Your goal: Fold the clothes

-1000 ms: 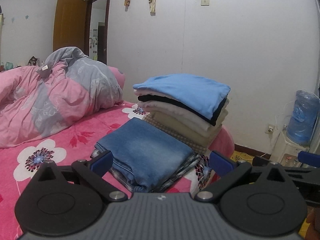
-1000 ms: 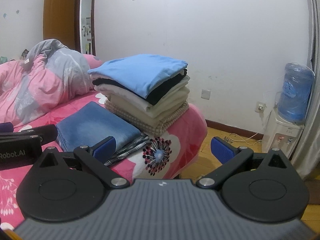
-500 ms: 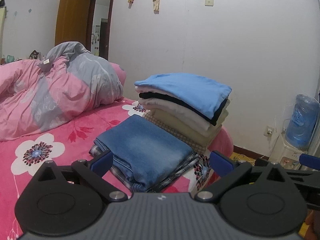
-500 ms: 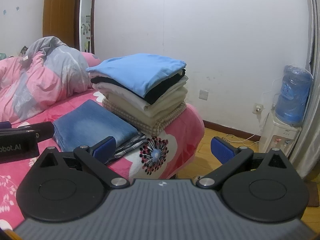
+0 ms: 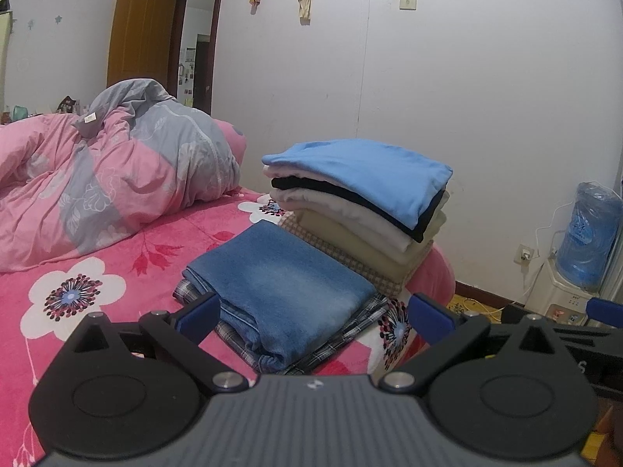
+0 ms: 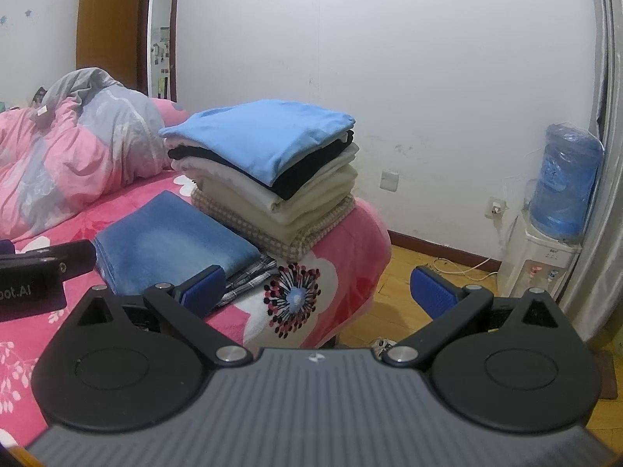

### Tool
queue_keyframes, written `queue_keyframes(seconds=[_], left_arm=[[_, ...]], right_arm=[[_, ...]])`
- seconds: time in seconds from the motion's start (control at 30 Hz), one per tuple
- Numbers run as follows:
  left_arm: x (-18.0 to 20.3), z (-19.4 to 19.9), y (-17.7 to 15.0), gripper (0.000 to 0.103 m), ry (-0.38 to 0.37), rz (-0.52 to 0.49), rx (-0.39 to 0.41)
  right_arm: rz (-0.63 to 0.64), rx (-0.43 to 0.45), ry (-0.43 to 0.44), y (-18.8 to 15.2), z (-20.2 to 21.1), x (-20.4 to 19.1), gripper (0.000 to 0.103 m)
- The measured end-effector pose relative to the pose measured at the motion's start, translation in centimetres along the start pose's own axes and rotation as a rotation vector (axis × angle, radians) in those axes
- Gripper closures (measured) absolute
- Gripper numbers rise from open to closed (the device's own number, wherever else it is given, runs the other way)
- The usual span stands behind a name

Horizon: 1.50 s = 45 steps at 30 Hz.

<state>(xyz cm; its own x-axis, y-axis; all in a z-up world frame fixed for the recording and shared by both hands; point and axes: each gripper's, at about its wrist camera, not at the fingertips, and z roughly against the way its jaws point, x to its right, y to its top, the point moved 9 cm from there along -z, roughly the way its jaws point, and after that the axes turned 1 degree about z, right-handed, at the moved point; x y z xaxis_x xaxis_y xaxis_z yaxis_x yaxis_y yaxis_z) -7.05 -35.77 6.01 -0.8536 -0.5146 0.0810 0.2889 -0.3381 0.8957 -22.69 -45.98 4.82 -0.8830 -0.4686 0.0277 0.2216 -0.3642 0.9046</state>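
Left wrist view: left gripper (image 5: 314,317) spread, empty, folded jeans (image 5: 280,284) just ahead between its fingers, clothes stack (image 5: 362,202) beyond on bed (image 5: 78,295). Right gripper (image 6: 317,292) spread, empty, jeans ahead-left.

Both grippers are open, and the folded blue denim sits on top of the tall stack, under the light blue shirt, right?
No. The folded blue denim lies beside the tall stack, on a plaid garment, as the left wrist view shows. Both grippers are open.
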Motion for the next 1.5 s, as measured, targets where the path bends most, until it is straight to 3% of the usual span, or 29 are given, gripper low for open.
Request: queue_keyframes(seconds=[1.5], left_arm=[[0.31,-0.03,-0.2,0.0,0.015,-0.012,-0.015]], right_arm=[[0.008,-0.016,-0.022,-0.13,-0.38,0.49,0.001]])
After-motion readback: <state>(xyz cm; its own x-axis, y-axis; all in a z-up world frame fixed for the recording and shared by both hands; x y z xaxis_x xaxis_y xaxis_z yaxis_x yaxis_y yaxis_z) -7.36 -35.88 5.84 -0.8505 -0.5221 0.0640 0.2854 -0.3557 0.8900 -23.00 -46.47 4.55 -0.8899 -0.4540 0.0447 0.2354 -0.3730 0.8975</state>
